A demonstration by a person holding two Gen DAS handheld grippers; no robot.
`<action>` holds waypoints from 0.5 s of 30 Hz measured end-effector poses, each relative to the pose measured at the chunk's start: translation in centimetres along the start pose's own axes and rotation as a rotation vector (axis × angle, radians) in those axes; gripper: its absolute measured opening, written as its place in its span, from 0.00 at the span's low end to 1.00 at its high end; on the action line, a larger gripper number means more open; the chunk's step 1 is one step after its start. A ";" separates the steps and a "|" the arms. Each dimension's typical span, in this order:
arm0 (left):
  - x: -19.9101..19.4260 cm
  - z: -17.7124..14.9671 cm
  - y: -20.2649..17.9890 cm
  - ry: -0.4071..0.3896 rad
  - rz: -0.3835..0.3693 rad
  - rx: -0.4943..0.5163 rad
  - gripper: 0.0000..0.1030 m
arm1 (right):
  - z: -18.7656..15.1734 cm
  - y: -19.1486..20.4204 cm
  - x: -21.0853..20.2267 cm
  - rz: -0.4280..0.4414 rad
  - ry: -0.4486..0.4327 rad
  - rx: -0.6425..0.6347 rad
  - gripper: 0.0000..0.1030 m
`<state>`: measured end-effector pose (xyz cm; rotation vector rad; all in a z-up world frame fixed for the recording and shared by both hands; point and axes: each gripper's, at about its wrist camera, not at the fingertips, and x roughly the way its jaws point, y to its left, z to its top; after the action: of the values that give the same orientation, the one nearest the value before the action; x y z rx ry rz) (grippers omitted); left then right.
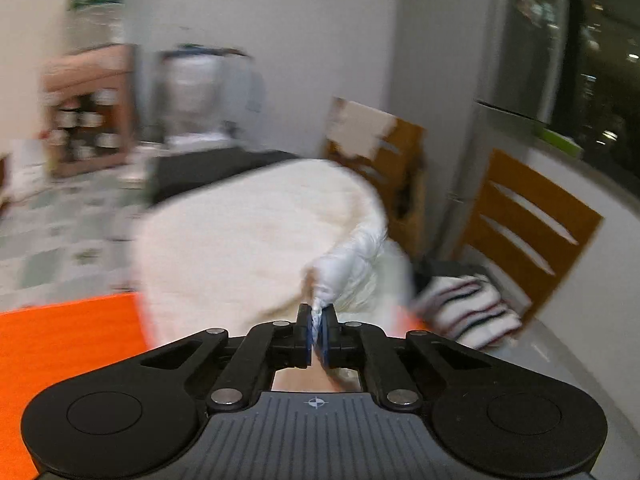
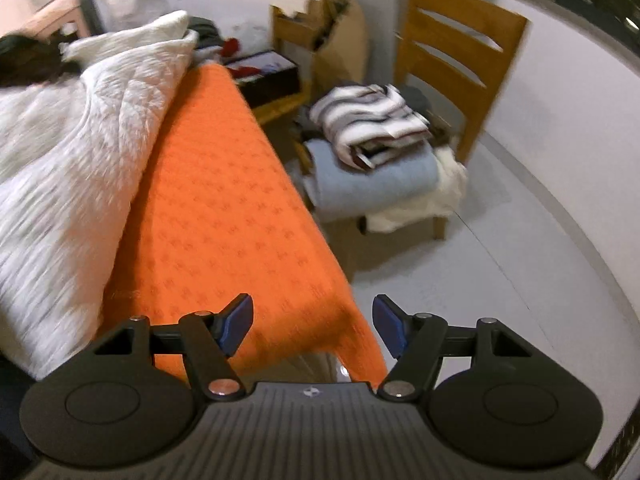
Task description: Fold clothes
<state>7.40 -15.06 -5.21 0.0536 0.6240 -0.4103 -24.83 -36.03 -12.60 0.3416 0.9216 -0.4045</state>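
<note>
White quilted garment (image 1: pixel 256 232) bunches where the left gripper (image 1: pixel 317 330) fingers pinch its twisted corner; the right gripper (image 2: pixel 313 330) fingers gape empty over the waffle-textured orange bed (image 2: pixel 224 200) edge.

Your right gripper (image 2: pixel 313 330) hangs with its jaws apart over the near corner of the orange cloth (image 2: pixel 224 216).

Nothing sits between your blue pads (image 2: pixel 236 322); under them you see the cloth's corner draping over the table edge. To your left a white quilted garment (image 2: pixel 76 152) lies bunched on the cloth, blurred at its near end. To your right, beyond the table edge, a wooden chair (image 2: pixel 460 36) carries a stack: a striped folded piece (image 2: pixel 368 116) on top, a pale blue one (image 2: pixel 372 182) under it, and a cream one (image 2: pixel 416 208) at the bottom. A torn cardboard box (image 2: pixel 320 16) stands against the far wall.
</note>
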 end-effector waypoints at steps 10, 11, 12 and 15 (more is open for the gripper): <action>-9.3 -2.4 14.9 -0.046 0.352 -0.227 0.06 | 8.1 5.4 3.0 0.150 -0.048 -0.238 0.70; -9.9 -3.0 16.1 -0.034 0.390 -0.241 0.06 | 8.8 6.0 3.3 0.167 -0.050 -0.262 0.70; -10.5 -3.6 17.2 -0.021 0.427 -0.255 0.06 | 9.4 6.8 3.5 0.179 -0.051 -0.288 0.70; -11.7 -5.5 20.0 0.037 0.491 -0.300 0.07 | 11.5 8.8 4.1 0.216 -0.050 -0.351 0.70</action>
<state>3.57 8.45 -4.37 -0.0721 0.6784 0.1613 -10.43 -34.36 -8.51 0.1060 0.8776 -0.0495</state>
